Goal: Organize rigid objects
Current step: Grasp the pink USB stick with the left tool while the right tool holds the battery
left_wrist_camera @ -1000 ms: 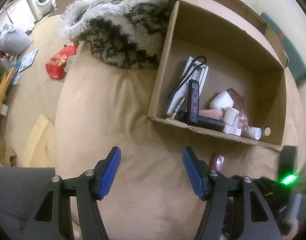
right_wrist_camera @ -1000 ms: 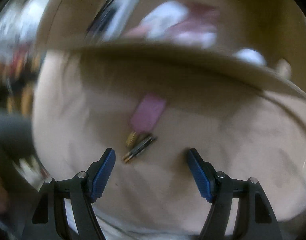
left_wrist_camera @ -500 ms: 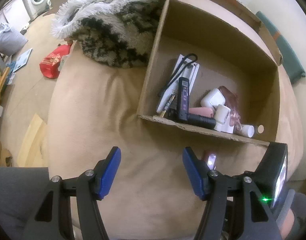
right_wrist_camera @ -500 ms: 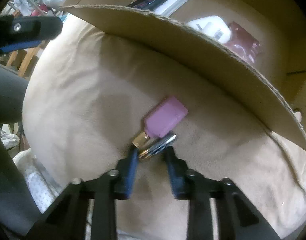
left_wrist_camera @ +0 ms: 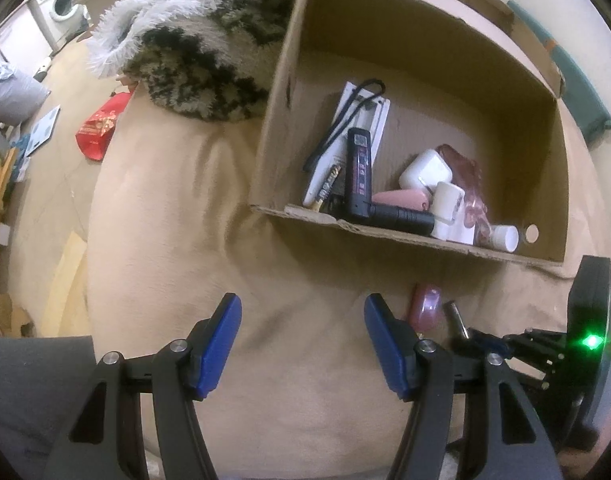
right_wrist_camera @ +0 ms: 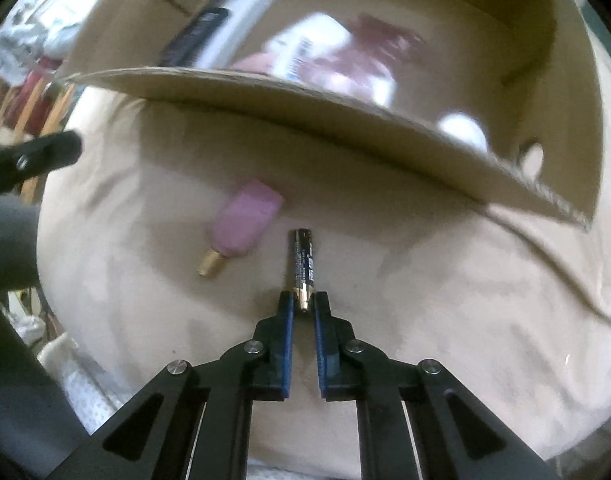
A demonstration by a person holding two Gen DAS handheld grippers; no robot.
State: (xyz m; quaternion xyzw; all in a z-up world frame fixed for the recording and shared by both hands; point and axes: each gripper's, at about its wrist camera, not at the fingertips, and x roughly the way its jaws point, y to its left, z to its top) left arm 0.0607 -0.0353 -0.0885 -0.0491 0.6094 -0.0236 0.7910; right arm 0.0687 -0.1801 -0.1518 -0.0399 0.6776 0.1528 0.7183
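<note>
My right gripper (right_wrist_camera: 303, 300) is shut on the gold end of a black battery (right_wrist_camera: 303, 264), which points forward toward the cardboard box (right_wrist_camera: 345, 116). The battery also shows in the left wrist view (left_wrist_camera: 456, 318). A pink bottle with a gold cap (right_wrist_camera: 243, 222) lies on the beige cushion (right_wrist_camera: 425, 300) just left of the battery; it also shows in the left wrist view (left_wrist_camera: 425, 306). My left gripper (left_wrist_camera: 301, 344) is open and empty above the cushion (left_wrist_camera: 165, 220), in front of the box (left_wrist_camera: 385, 240).
The box holds several items: a black remote (left_wrist_camera: 357, 168), a black torch (left_wrist_camera: 401, 218), white chargers (left_wrist_camera: 425, 170), a white card with a cord (left_wrist_camera: 357, 120). A shaggy throw (left_wrist_camera: 201, 52) lies left of the box. The floor with a red bag (left_wrist_camera: 101, 128) is beyond the cushion's left edge.
My right gripper closed on the battery and drew it away from the pink bottle, so it now points straight ahead. My left gripper stayed open and moved slightly.
</note>
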